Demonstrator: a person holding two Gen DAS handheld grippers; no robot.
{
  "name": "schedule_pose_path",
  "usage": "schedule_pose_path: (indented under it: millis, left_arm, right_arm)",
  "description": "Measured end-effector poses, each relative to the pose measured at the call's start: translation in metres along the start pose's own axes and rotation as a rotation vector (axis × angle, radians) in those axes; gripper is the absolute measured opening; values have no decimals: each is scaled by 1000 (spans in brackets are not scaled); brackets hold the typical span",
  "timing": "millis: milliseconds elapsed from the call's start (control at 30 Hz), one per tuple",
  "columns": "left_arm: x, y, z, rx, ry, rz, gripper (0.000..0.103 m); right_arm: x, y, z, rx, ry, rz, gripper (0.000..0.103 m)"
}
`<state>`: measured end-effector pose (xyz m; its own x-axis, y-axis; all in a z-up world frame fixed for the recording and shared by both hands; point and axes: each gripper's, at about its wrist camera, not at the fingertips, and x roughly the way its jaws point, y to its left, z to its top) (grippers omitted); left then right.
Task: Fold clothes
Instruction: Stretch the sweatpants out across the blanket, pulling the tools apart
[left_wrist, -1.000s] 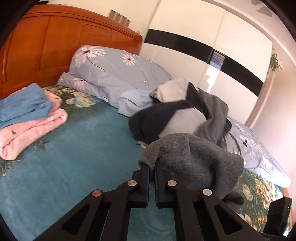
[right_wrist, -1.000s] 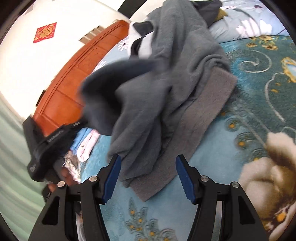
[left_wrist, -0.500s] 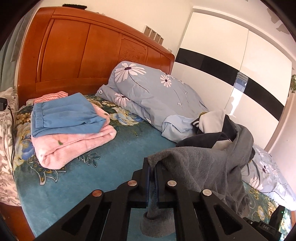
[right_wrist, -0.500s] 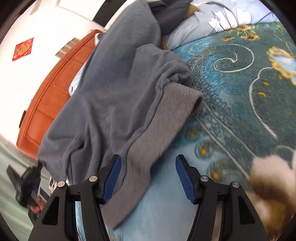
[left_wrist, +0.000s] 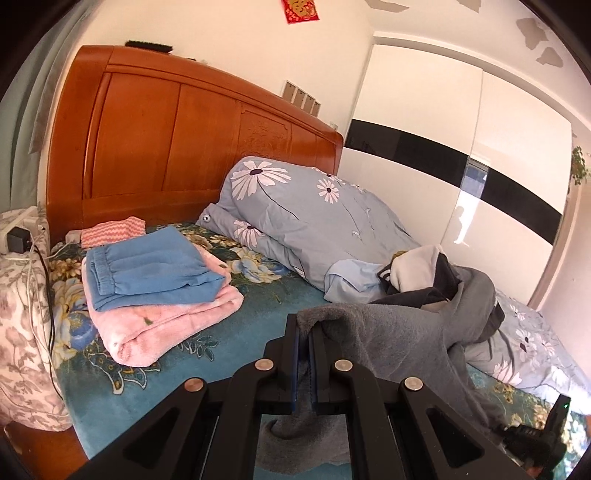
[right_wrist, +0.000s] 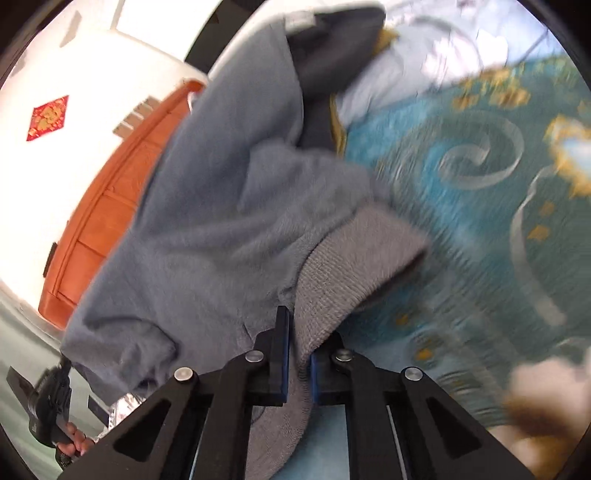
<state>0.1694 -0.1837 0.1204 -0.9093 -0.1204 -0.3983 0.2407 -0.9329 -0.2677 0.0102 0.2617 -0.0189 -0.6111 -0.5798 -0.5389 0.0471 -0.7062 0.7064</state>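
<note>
A grey fleece garment (left_wrist: 402, 343) lies stretched over the teal floral bedspread (left_wrist: 236, 336). My left gripper (left_wrist: 303, 328) is shut on one edge of it, held above the bed. In the right wrist view the same grey garment (right_wrist: 221, 221) spreads ahead, and my right gripper (right_wrist: 297, 332) is shut on its ribbed hem (right_wrist: 347, 254). A pile of unfolded clothes (left_wrist: 432, 273), white and dark, sits behind the garment against the bedding.
A folded blue garment (left_wrist: 147, 269) lies on a folded pink blanket (left_wrist: 166, 314) at the left near the wooden headboard (left_wrist: 177, 136). A floral duvet roll (left_wrist: 306, 218) lies along the back. A white wardrobe (left_wrist: 480, 166) stands at the right.
My left gripper has pulled the grey garment back and left, away from the pile. My right gripper, open before, has closed on the ribbed hem.
</note>
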Motion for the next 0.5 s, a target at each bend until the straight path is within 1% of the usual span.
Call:
schedule_pose_path:
  millis: [67,100,133,233,267,333,367,400,500]
  left_arm:
    - [-5,-9,-6,33,12,-20,5]
    - [-6,-13,-10,45,24,-40,5]
    - [-7,-19,-14,57,39,-64,5]
    - [-11,-47,-33,98,93,-163,5]
    - [-14,-59,-41,129,112,-197,5]
    - [-20,-90,-61,215,154,-264,5]
    - [-22,-106,-72,249,181,-299,5]
    - [-24,-122,-83,283,209,-333,5]
    - [-25,-164,-116,357,296,-427,5]
  right_arm:
    - [-31,-5,13,-2,-80,-25,8]
    - [-41,-6,22,2,-124,-43,8]
    - [-62,-12,30,8,-176,-61,8]
    - [-119,-21,46,10,-319,-125,7]
    - [-141,-22,50,4,-373,-153,4]
    - [-187,-17,50,-22,-476,-205,5]
    - [-207,-11,48,-41,-513,-228,4]
    - [-237,-20,45,-58,-546,-255,4]
    - [-285,-26,38,-84,-617,-336,5]
